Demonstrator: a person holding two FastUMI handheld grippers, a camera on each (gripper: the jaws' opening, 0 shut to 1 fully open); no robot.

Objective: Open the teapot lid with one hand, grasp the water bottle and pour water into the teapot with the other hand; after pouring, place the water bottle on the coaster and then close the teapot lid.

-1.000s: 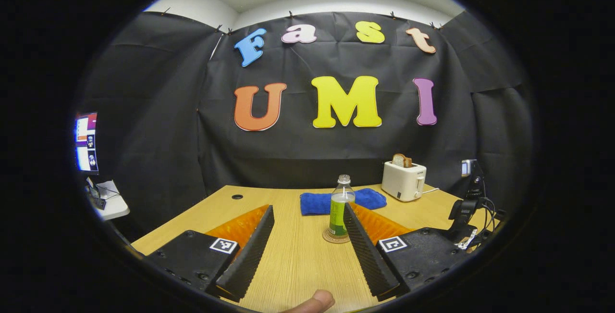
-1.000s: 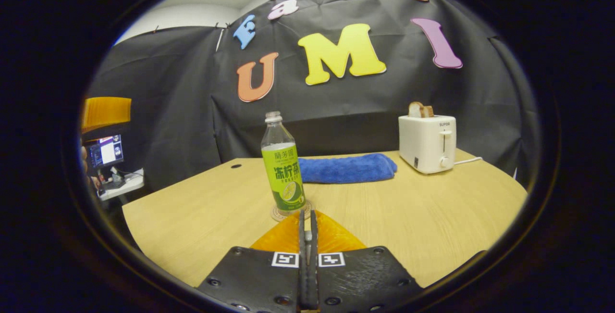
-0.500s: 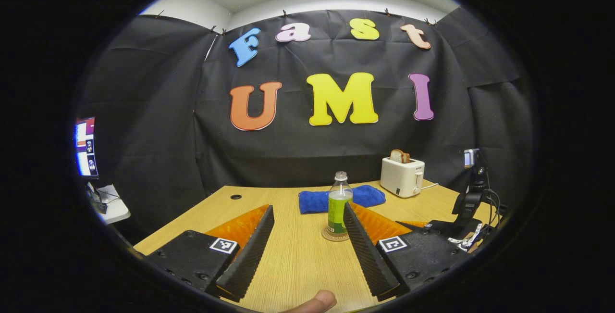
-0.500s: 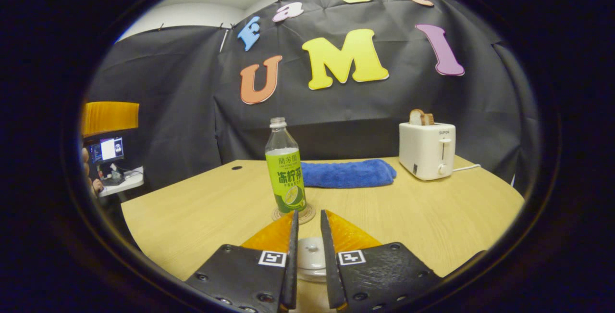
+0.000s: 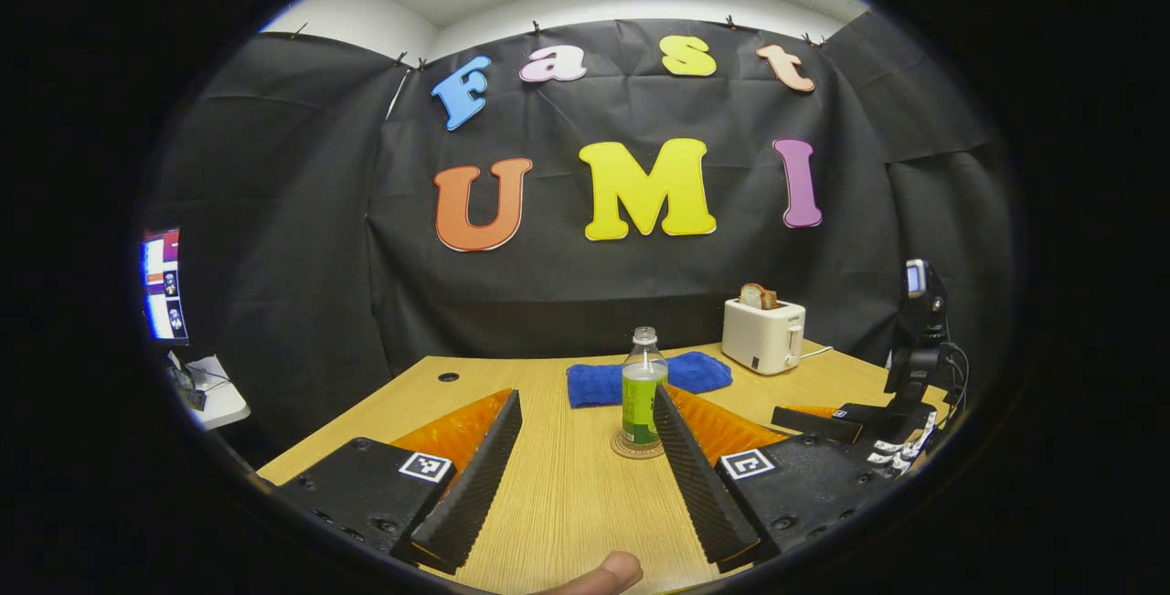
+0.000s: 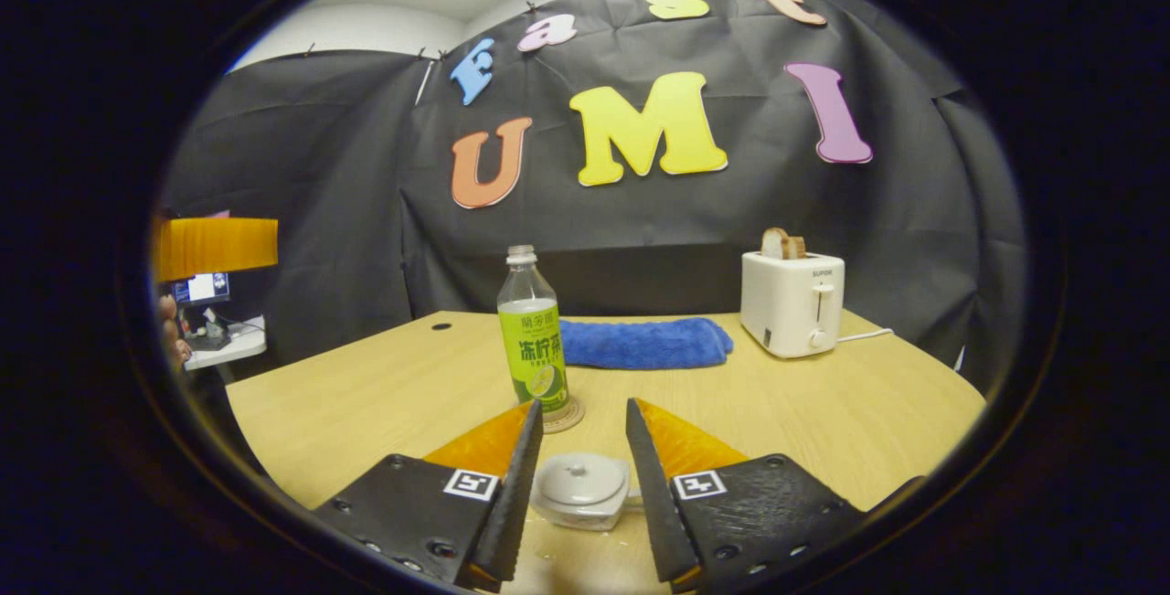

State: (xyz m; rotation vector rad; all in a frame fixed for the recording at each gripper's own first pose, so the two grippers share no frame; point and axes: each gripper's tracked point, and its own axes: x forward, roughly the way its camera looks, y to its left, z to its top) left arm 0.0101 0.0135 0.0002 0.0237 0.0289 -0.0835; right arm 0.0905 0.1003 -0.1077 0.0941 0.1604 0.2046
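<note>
Between the fingers of your right gripper, which stood spread apart with nothing pinched, the teapot sat low on the table with its lid on top, and neither finger appeared to touch it. Your left gripper was likewise spread wide and empty, held above the wood with a fingertip of your hand showing at its base. Beyond both, the water bottle stood upright on the coaster, just past the teapot, uncapped as far as could be told and with liquid showing in its neck. Farther back lay a blue towel, and to its right a toaster with a slice of bread in it. Judged from how things lay, the lid was seated on the pot and the bottle was resting on its coaster, so either all steps were finished or none had begun; whether there was water in the pot could not be told. With both grippers free of everything, you seemed to have nothing left but to draw back if the pour was done.
</note>
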